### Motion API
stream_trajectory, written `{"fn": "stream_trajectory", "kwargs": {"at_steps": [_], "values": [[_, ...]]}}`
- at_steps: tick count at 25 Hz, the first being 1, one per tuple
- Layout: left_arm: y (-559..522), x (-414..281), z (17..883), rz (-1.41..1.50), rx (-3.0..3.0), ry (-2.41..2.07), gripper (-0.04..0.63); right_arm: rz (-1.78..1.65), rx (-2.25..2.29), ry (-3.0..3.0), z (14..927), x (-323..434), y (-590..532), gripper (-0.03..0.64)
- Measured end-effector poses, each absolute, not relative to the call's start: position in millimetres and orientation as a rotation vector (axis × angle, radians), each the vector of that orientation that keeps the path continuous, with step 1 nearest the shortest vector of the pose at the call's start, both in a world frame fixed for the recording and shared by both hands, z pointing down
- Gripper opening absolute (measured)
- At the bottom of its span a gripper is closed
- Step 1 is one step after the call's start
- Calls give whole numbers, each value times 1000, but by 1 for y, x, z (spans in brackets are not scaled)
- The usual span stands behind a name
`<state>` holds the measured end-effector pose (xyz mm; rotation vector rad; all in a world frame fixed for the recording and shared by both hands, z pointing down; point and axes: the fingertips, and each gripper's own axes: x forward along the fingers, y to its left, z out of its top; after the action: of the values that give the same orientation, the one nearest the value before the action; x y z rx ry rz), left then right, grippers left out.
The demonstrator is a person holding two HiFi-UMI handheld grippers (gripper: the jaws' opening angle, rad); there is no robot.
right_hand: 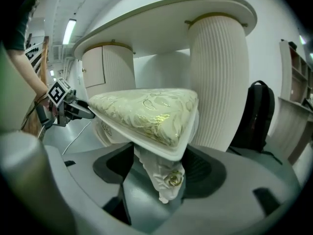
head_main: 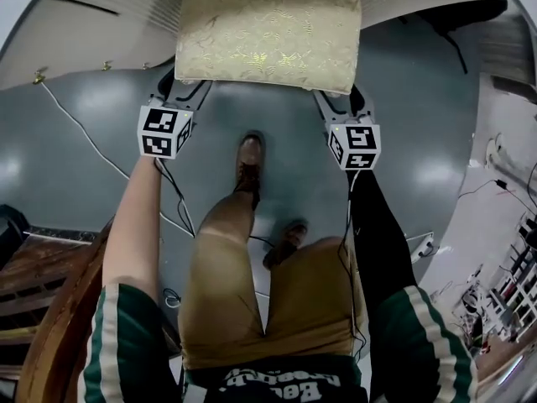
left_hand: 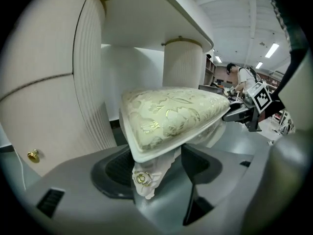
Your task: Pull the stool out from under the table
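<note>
The stool has a cream seat cushion with a gold pattern and carved white legs. It stands on the grey floor at the white table, between that table's fluted pedestals. My left gripper reaches under the seat's near left corner. In the left gripper view a leg with a gold rose stands between its wide jaws, left gripper open. My right gripper is at the near right corner. The other front leg is between its jaws, right gripper open. The fingertips are hidden under the seat in the head view.
A white cable runs over the floor at the left. A brown wooden chair is at the lower left. A black backpack leans by the right pedestal. My feet are just behind the stool. Another person stands far off.
</note>
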<state>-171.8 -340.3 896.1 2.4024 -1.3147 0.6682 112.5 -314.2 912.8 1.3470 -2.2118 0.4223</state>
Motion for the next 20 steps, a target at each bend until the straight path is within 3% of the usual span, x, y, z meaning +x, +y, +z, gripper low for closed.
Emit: {"fn": "stream_trajectory", "kwargs": {"at_steps": [4,20], "values": [[-340,-178,898,758,2401,-1281,273,406,1305,-2199,911,113,-313,288],[-234,-175,899,830,2257,-1254,262,517,1190,-2113,912,119,-229,285]]}}
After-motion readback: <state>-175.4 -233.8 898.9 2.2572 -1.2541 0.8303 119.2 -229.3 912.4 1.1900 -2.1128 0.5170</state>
